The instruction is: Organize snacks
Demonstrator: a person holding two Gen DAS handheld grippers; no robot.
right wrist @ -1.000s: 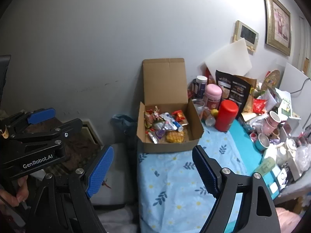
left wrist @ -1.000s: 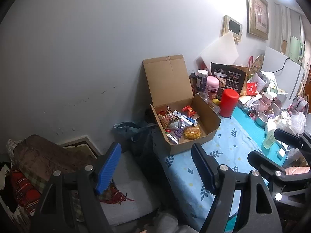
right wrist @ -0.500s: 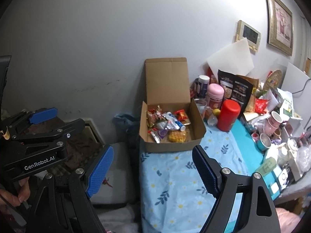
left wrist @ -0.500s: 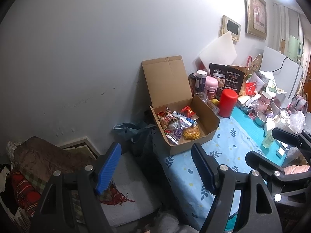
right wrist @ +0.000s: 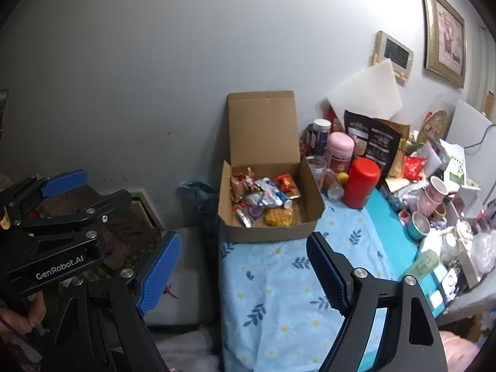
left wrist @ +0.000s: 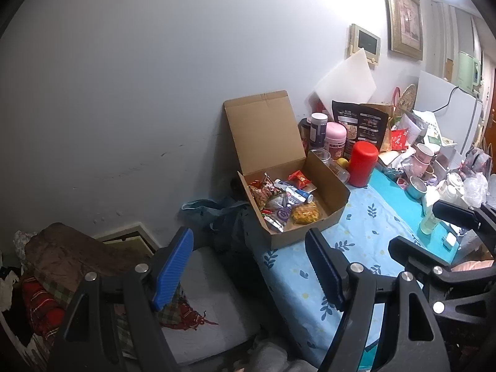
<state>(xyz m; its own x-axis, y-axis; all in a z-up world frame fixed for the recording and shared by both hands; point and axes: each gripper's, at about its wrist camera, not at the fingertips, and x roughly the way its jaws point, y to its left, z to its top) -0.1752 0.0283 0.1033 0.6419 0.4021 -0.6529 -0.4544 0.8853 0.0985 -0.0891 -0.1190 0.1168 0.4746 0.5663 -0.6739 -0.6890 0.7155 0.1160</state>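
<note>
An open cardboard box (left wrist: 325, 186) (right wrist: 307, 192) stands on the blue floral tablecloth (left wrist: 365, 229) by the wall, lid up. Inside lie several snack packets (left wrist: 272, 193) (right wrist: 257, 192) and a yellow snack bag (left wrist: 305, 213) (right wrist: 279, 217). My left gripper (left wrist: 249, 266) is open and empty, well short of the box. My right gripper (right wrist: 243, 266) is open and empty, also back from the box. The left gripper also shows in the right wrist view (right wrist: 62, 204), and the right gripper shows at the right edge of the left wrist view (left wrist: 434, 232).
A red canister (left wrist: 361, 163) (right wrist: 361, 183), pink jar (right wrist: 340, 152), black bag (right wrist: 372, 142), cups and clutter crowd the table's right side. A blue bag (left wrist: 217, 214) and a cushioned seat with blankets (left wrist: 62, 260) lie left of the table.
Both views have shifted slightly. The box sits a little farther right in the right wrist view. Both grippers stay open and empty.
</note>
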